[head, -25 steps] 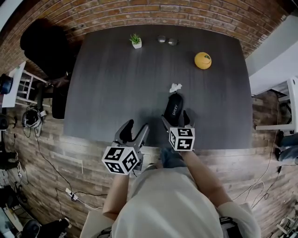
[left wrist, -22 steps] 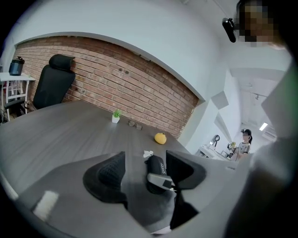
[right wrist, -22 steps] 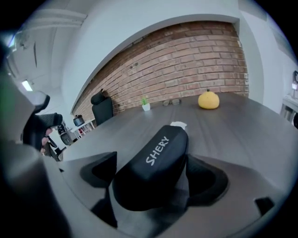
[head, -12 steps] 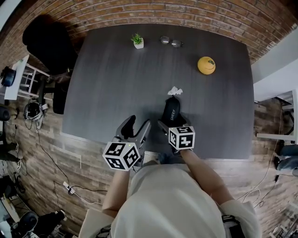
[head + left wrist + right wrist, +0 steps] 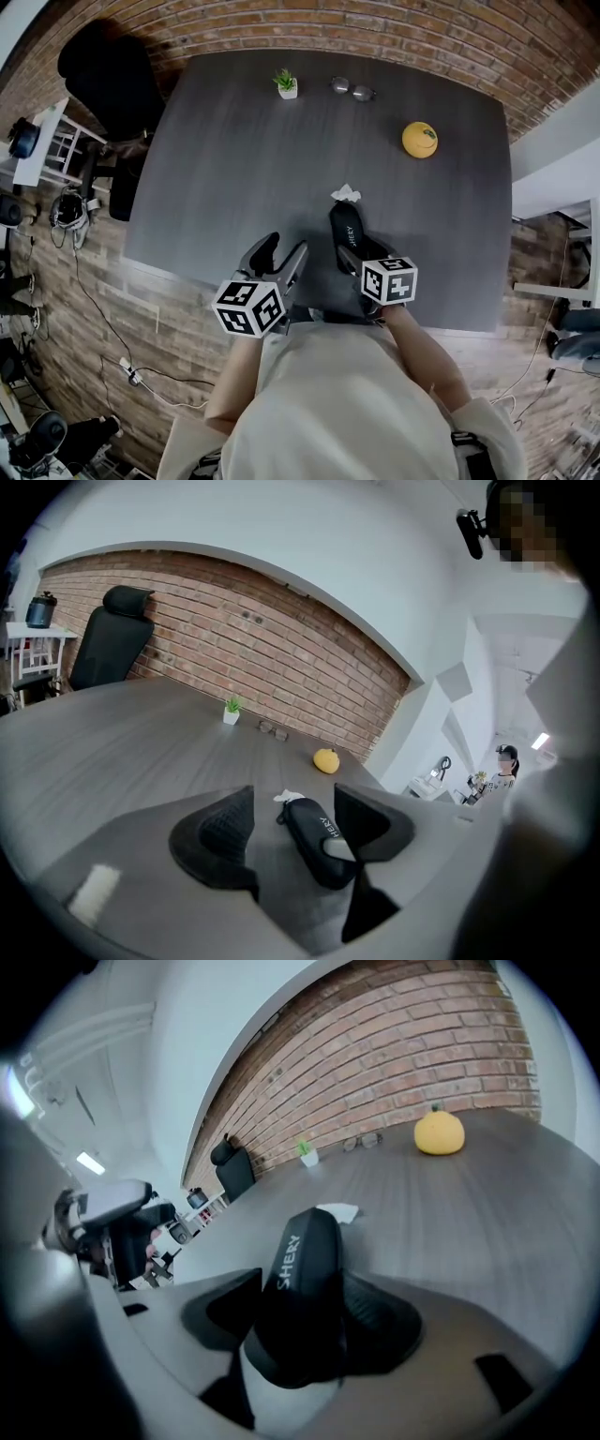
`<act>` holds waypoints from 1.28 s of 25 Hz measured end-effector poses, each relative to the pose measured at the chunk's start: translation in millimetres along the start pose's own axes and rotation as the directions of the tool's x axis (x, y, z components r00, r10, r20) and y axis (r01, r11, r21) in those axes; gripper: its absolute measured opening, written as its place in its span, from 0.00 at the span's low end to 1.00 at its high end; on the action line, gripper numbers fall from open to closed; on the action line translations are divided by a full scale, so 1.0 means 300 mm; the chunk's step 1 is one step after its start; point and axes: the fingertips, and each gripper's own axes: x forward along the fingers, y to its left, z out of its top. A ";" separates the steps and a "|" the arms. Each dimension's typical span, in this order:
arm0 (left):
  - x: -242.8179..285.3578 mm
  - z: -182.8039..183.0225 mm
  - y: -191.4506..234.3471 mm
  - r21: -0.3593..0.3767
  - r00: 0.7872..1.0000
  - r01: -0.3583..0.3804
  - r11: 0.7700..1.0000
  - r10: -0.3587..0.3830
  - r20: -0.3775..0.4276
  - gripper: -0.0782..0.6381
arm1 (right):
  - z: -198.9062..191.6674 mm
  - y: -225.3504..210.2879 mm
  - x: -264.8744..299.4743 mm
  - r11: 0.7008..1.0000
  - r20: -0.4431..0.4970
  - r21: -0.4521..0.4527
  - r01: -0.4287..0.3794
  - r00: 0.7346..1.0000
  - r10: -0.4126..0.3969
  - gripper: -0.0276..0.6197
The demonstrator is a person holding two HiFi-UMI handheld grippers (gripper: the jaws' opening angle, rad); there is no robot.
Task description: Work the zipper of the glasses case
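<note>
1. The left gripper (image 5: 278,258) hangs over the near edge of the table (image 5: 206,169). Its jaws are spread wide and no pad touches anything. In the head view its marker cube covers the handle.
2. A small potted plant (image 5: 287,82) stands at the table's far edge.
3. The black glasses case (image 5: 347,230) lies on the table just right of the left gripper, lengthwise away from the person. No view shows its zipper or pull clearly. A crumpled white scrap (image 5: 346,193) sits at its far end; I cannot tell what it is.
4. A pair of glasses (image 5: 352,90) lies near the far edge, small and blurred.
5. The right gripper (image 5: 298,1321) has just been closing its jaws, which now pinch the case's near end, one pad on each long side. Its cube hides that end in the head view.
6. A yellow round thing (image 5: 420,139) sits well apart, far right.
</note>
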 end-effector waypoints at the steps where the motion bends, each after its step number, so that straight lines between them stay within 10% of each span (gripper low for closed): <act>1: 0.009 -0.010 -0.002 -0.004 1.000 0.008 1.000 -0.008 -0.010 0.49 | 0.003 -0.003 -0.005 1.000 -0.002 0.007 -0.004 1.000 0.004 0.44; 11: 0.102 -0.059 -0.049 0.002 0.991 0.105 0.994 -0.104 -0.089 0.49 | 0.017 0.013 -0.050 0.996 0.005 -0.094 -0.012 1.000 0.013 0.42; 16: 0.128 -0.114 -0.061 -0.106 0.968 0.195 0.975 -0.208 -0.138 0.51 | 0.068 0.002 -0.086 0.998 0.060 -0.056 -0.032 0.998 0.035 0.41; 21: 0.140 -0.115 -0.114 -0.269 0.912 0.353 0.896 -0.394 -0.113 0.56 | 0.192 0.045 -0.183 0.996 0.172 -0.059 -0.068 0.982 0.077 0.28; 27: 0.285 -0.202 -0.156 -0.592 0.829 0.378 0.712 -0.545 -0.126 0.60 | 0.244 0.045 -0.208 0.991 0.183 -0.132 -0.015 0.982 0.040 0.04; 32: 0.313 -0.239 -0.125 -0.601 0.855 0.328 0.728 -0.500 -0.139 0.60 | 0.208 0.037 -0.179 0.991 0.134 -0.134 -0.019 0.990 0.037 0.04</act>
